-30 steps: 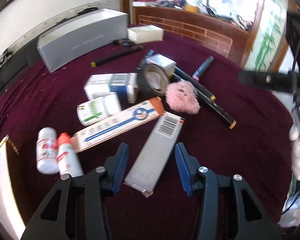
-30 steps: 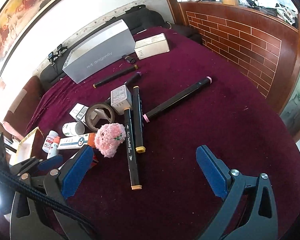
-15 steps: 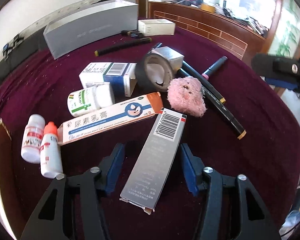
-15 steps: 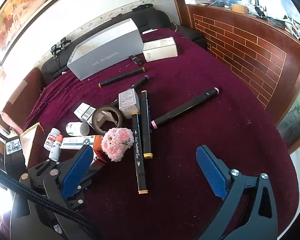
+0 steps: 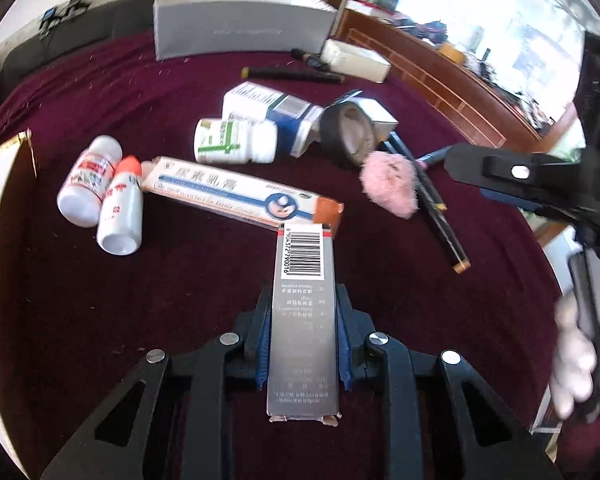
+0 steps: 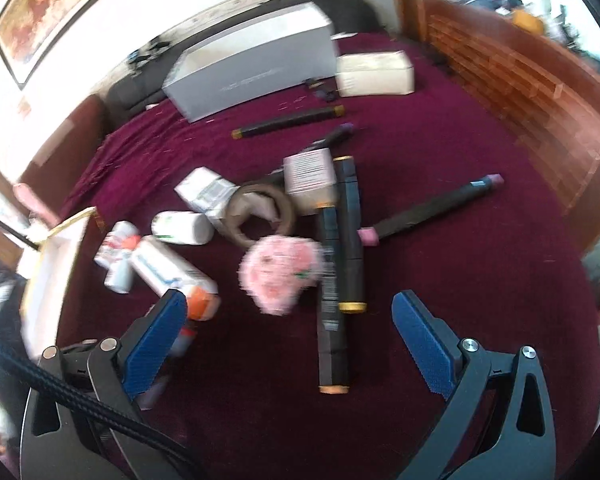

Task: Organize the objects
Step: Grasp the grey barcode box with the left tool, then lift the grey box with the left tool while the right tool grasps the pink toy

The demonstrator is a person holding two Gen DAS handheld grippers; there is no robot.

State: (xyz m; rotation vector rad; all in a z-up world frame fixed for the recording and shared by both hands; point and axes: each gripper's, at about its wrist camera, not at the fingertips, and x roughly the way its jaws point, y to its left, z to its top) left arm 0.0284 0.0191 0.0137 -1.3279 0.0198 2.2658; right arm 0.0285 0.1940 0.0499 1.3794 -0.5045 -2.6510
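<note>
I've got the grey barcode box (image 5: pixel 303 320) clamped between the blue pads of my left gripper (image 5: pixel 303 340), fingers closed on its long sides about midway, barcode end pointing away from me over the maroon tablecloth (image 5: pixel 100 300). Far end of the box sits touching or just over the orange-ended ointment carton (image 5: pixel 240 196); can't tell which. Beside that carton are two small white bottles (image 5: pixel 104 196), then a green-label bottle (image 5: pixel 236 142), a blue-and-white box (image 5: pixel 272 112), a tape roll (image 5: pixel 350 136), a pink fluffy ball (image 6: pixel 280 272) and black markers (image 6: pixel 340 260). My right gripper (image 6: pixel 296 344) hangs above the ball and markers, fingers wide apart, holding nothing; that view is motion-blurred. An open tray (image 6: pixel 52 272) sits at the left edge, likely the drop spot. Risks as I judge them: the thin carton wall could crush or the box could pivot in the pads; lifting may drag the ointment carton and knock the bottles rolling; my two grippers are close and could collide.
</note>
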